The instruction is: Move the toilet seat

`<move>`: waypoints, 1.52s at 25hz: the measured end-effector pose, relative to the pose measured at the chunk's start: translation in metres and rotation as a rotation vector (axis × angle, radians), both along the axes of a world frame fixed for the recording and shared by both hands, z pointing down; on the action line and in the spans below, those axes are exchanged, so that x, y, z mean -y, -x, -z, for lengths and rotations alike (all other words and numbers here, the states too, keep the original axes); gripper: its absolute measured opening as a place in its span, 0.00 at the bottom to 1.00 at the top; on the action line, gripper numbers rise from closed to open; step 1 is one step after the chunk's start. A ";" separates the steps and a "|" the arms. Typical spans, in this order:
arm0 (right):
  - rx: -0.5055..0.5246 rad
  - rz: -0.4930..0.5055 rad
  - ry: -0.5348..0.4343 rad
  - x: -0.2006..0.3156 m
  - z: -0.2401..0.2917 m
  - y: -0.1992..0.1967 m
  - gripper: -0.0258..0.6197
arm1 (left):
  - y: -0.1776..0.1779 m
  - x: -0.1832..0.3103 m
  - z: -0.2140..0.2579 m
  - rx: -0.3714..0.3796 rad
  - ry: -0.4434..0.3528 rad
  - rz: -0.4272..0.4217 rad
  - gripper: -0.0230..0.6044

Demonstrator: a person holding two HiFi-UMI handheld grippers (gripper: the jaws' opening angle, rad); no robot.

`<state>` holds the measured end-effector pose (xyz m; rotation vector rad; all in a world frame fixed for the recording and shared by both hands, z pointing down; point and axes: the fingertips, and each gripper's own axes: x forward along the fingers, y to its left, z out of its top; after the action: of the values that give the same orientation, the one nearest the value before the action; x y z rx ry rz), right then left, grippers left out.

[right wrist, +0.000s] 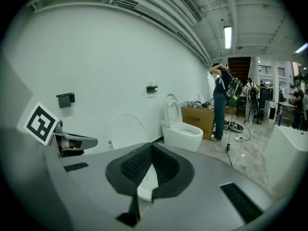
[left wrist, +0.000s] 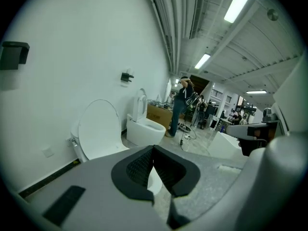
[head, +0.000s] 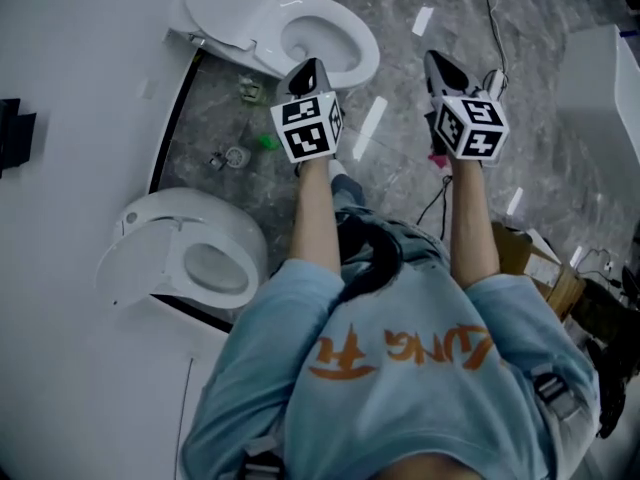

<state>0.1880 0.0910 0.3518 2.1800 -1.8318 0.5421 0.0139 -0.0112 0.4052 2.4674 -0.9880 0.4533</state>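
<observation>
A white toilet stands against the left wall, its lid raised and its seat ring down on the bowl. My left gripper hovers shut and empty just above the seat's near rim. My right gripper, also shut and empty, hangs over the floor to the right of the bowl. In the left gripper view the shut gripper points past the raised lid. The right gripper looks toward the same lid; the bowl is hidden behind its body.
A second toilet sits at my left side, and another toilet stands farther along the wall. Small fittings litter the floor by the wall. A white tub and a cardboard box are on the right. A person stands far off among cables.
</observation>
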 end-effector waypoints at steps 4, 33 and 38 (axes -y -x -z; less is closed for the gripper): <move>-0.027 0.057 0.004 0.042 0.014 0.005 0.04 | -0.003 0.026 -0.002 -0.035 0.017 0.036 0.04; 0.095 0.630 0.037 0.301 -0.041 0.029 0.04 | -0.002 0.157 -0.052 0.023 0.074 0.458 0.04; 0.148 0.683 0.134 0.306 -0.109 -0.010 0.04 | -0.051 0.140 -0.101 0.006 0.148 0.499 0.04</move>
<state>0.1981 -0.2145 0.4609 1.3251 -2.3577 0.6465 0.0645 -0.1515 0.5067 1.9935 -1.4583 0.3496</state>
